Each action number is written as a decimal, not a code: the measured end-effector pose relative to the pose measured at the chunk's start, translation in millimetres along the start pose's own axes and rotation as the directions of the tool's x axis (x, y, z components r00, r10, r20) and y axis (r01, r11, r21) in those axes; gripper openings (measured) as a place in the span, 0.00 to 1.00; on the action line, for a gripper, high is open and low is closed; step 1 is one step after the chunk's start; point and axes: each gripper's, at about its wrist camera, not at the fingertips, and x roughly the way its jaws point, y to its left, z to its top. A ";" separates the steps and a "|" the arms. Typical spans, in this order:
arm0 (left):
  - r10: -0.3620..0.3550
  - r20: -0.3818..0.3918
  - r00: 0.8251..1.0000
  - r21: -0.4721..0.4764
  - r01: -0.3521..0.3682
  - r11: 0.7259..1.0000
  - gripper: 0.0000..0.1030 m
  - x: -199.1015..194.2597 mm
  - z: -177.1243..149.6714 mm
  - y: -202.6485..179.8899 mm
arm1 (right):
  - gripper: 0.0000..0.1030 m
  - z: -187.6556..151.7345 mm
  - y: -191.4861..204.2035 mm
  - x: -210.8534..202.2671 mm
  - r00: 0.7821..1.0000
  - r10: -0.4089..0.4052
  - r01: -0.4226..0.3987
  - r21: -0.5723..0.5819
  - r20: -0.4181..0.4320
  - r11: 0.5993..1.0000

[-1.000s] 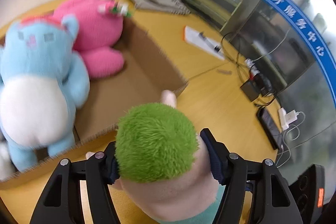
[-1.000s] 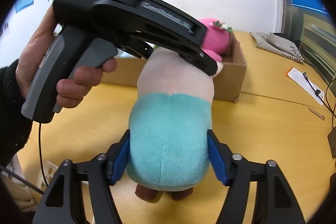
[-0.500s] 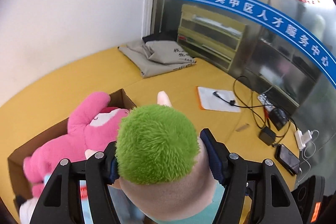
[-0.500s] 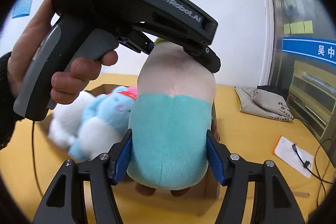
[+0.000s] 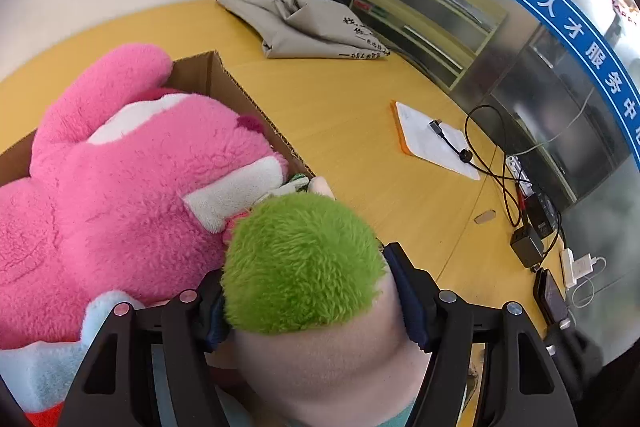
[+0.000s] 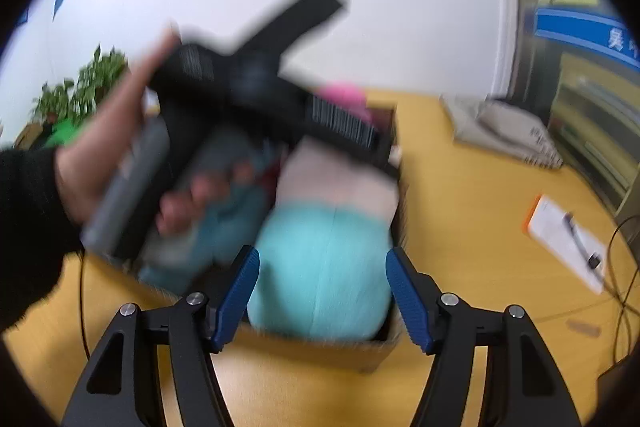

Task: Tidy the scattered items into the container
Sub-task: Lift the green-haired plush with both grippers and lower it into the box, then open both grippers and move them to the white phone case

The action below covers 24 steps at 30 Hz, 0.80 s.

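**Green-haired doll goes into the box**

While the left gripper [image 5: 308, 291] clamps the doll's [image 5: 304, 263] head over the cardboard box [image 5: 256, 107], beside the pink plush [image 5: 120, 187], the right gripper's [image 6: 322, 291] pads stand clear of its teal body. Lower it fully before letting go.

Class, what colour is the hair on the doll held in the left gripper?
Bright green hair, clearest in the left wrist view.
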 end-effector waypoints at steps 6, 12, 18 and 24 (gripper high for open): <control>0.017 0.005 1.000 -0.024 -0.017 1.000 0.72 -23.8 0.2 0.6 | 0.54 -3.6 -4.6 38.5 0.995 0.047 -0.043 0.047 -0.086 0.998; 0.162 0.085 0.983 -0.030 -0.160 0.987 0.81 -56.8 2.3 -1.7 | 0.55 -10.6 4.8 29.1 0.996 0.027 -0.023 0.053 -0.088 0.998; 0.160 -0.015 0.987 -0.076 -0.161 0.984 0.87 -25.2 0.2 11.7 | 0.78 -9.2 8.5 27.5 0.993 0.023 -0.013 0.078 -0.119 0.997; 0.182 0.039 0.983 -0.109 -0.176 0.978 0.87 -65.2 -7.6 0.7 | 0.78 -4.8 20.9 -13.1 0.997 -0.003 0.010 0.090 -0.083 0.996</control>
